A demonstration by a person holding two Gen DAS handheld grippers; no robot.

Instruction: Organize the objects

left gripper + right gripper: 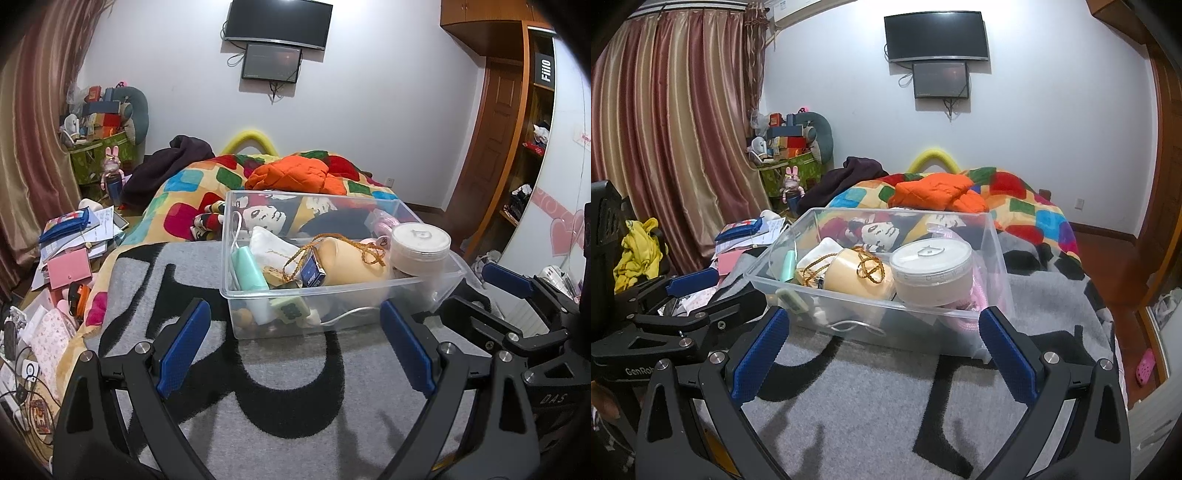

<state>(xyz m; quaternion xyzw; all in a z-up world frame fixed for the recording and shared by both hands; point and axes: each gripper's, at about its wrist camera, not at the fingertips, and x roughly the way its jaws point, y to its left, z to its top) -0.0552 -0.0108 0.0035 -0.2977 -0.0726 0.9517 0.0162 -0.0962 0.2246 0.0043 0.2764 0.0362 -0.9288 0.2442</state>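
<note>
A clear plastic bin (373, 291) (923, 314) stands on the grey and black blanket (295, 398) (871, 398) on the bed. Inside it lie a round lidded jar (421, 251) (932, 273), a cream cup (347, 266) (857, 277) wrapped in brown cord, a mint green tube (249, 269), a small blue box (312, 273) and a white cable. My left gripper (295, 332) hovers open just in front of the bin with nothing between its fingers. My right gripper (882, 339) is also open and empty, close before the bin's front wall.
A colourful quilt (192, 184) with an orange jacket (295, 173) covers the far bed. Papers, a pink wallet (68, 271) and cables clutter the left side. Curtains (665, 129) hang left, a wardrobe (517, 110) stands right, and screens are on the wall.
</note>
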